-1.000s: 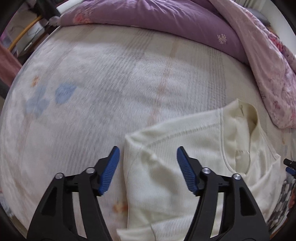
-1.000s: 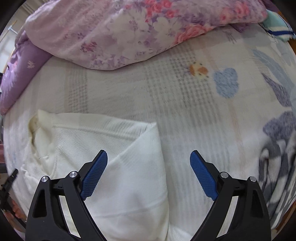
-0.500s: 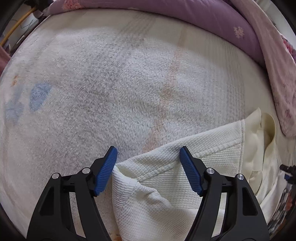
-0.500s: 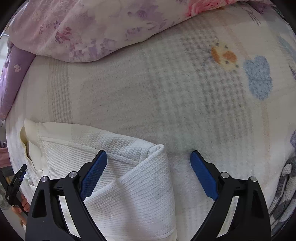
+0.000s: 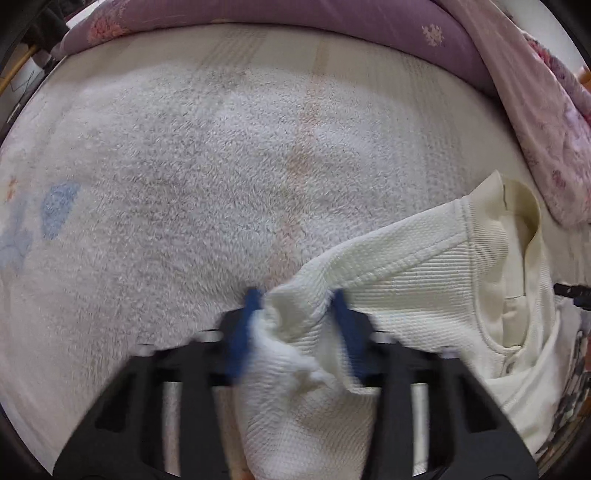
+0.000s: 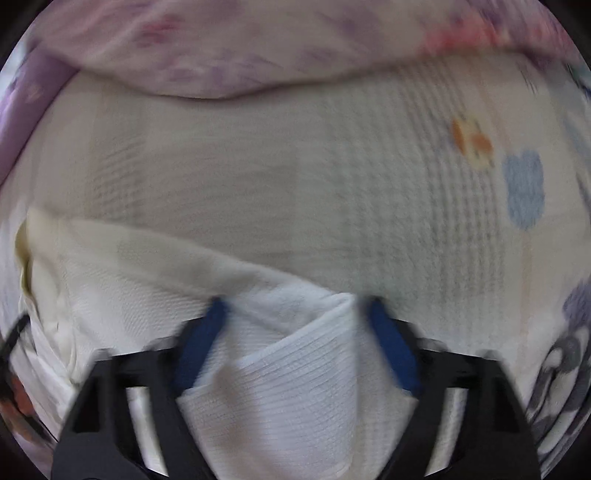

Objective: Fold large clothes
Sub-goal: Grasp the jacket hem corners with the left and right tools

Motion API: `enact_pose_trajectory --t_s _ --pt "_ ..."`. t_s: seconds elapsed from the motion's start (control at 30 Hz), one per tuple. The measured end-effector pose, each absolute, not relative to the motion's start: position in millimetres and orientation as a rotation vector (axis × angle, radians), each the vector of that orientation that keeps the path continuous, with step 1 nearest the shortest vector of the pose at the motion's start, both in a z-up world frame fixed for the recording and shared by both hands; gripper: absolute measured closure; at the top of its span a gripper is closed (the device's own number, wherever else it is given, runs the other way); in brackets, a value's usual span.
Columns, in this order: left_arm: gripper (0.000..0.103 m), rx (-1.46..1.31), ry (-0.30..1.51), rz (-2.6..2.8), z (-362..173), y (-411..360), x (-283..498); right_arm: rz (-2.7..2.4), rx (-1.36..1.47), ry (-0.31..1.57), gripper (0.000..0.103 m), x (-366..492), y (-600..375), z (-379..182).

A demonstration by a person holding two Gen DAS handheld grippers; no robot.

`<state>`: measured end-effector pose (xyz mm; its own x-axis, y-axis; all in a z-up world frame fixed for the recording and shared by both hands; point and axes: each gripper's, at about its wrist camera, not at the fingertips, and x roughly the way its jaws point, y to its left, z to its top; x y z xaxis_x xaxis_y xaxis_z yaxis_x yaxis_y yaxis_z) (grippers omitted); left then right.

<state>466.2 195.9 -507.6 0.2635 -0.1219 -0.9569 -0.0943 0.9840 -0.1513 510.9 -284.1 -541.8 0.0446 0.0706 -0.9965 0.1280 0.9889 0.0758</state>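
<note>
Nearest in the left wrist view: left tongs (image 5: pixel 295 306), black frame with two blue ribbed pads (image 5: pixel 345 317), clenched on a bunched corner of the cream waffle-knit garment (image 5: pixel 406 273). Pads blurred, cloth puckered up between them. Same cream waffle-knit garment (image 6: pixel 277 369) in the right wrist view, a folded corner standing between the two blue pads (image 6: pixel 391 347) of the right tongs (image 6: pixel 295 314); much blur here, pads set wider apart, so cannot tell whether gripping or released. One garment only, lying on the near part of the bed, ribbed collar band (image 5: pixel 491 266) and open neckline toward the right side in the left wrist view. Beneath it, a fluffy white terry bed cover (image 5: pixel 184 166) with pale blue and orange printed shapes. Farther off, along the bed's far edge, a smooth purple quilt (image 5: pixel 332 18) with a white snowflake mark, and beside it a pink floral quilt (image 6: pixel 258 48), soft and rumpled, overlapping the cover.
</note>
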Motion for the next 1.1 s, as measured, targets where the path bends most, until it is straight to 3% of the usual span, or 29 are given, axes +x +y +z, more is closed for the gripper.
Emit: enact_pose_trajectory --t_s 0.03,0.07,0.53,1.1 --pt "0.084 -0.220 1.309 -0.026 -507 196 465 -0.044 0.151 1.529 0.085 509 -281 -539" --pt "0.084 -0.225 1.313 -0.020 -506 194 465 -0.051 0.140 1.526 0.091 507 -278 -535" --pt "0.086 -0.175 1.230 -0.004 -442 189 430 -0.094 0.104 1.307 0.094 452 -263 -468" --pt "0.087 -0.043 1.148 -0.001 -378 176 372 -0.090 0.088 1.199 0.094 376 -257 -391"
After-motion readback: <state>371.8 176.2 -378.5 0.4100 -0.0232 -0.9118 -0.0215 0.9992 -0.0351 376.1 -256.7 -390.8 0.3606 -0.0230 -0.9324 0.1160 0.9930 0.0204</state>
